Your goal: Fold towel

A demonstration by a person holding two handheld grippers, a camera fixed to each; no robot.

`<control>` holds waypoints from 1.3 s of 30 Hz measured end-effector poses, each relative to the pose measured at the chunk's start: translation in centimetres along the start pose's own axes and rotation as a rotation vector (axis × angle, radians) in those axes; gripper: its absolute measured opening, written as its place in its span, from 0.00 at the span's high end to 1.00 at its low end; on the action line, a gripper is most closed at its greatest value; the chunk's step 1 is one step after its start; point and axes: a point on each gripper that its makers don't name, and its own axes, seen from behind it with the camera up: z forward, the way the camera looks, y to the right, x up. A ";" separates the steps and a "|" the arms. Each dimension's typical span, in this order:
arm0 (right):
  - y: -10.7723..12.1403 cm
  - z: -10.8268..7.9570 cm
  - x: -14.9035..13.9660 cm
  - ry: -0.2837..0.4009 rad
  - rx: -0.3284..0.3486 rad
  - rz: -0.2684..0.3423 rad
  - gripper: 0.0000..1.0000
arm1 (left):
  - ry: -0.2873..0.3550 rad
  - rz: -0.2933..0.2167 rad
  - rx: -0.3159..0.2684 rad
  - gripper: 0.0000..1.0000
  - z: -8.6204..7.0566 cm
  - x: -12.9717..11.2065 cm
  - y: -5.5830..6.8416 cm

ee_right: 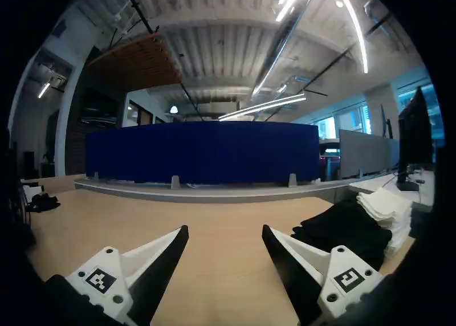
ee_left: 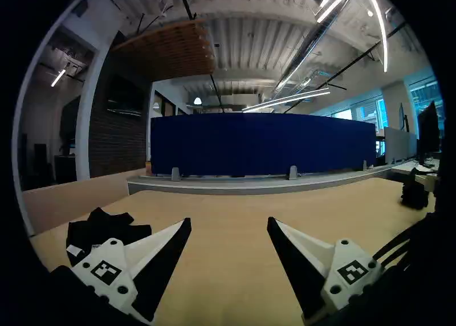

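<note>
Left gripper view and right gripper view, office room. An open ceiling of ribbed panels (ee_right: 228, 47) is spanning the room, and long white light strips (ee_left: 379, 24) are running across it. A long dark blue partition (ee_left: 256, 143) is standing upright along the far edge of the pale wooden table (ee_left: 245, 203), and it is showing again in the right gripper view (ee_right: 199, 152). A dark flat monitor (ee_right: 415, 138) is standing at the right, beyond the table.

On the table, in the right gripper view, a stack of folded black towels (ee_right: 342, 226) is lying just beyond the right finger, and a stack of folded white towels (ee_right: 390, 212) is sitting against its far right side. In the left gripper view, a crumpled black towel (ee_left: 105, 228) with a small white tag is lying on the table behind the left finger; whether the finger is touching it cannot be told.

The left hand-held gripper (ee_left: 228, 219) is hovering low over the table with its fingers spread wide, bare wood showing between them, and it is holding nothing. The right hand-held gripper (ee_right: 224, 227) is likewise spread wide over bare table and is gripping nothing.
</note>
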 end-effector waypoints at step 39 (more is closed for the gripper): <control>-0.8 0.3 0.0 -0.004 0.016 -0.002 0.00 | 0.000 0.000 0.000 0.01 -0.2 0.0 -0.1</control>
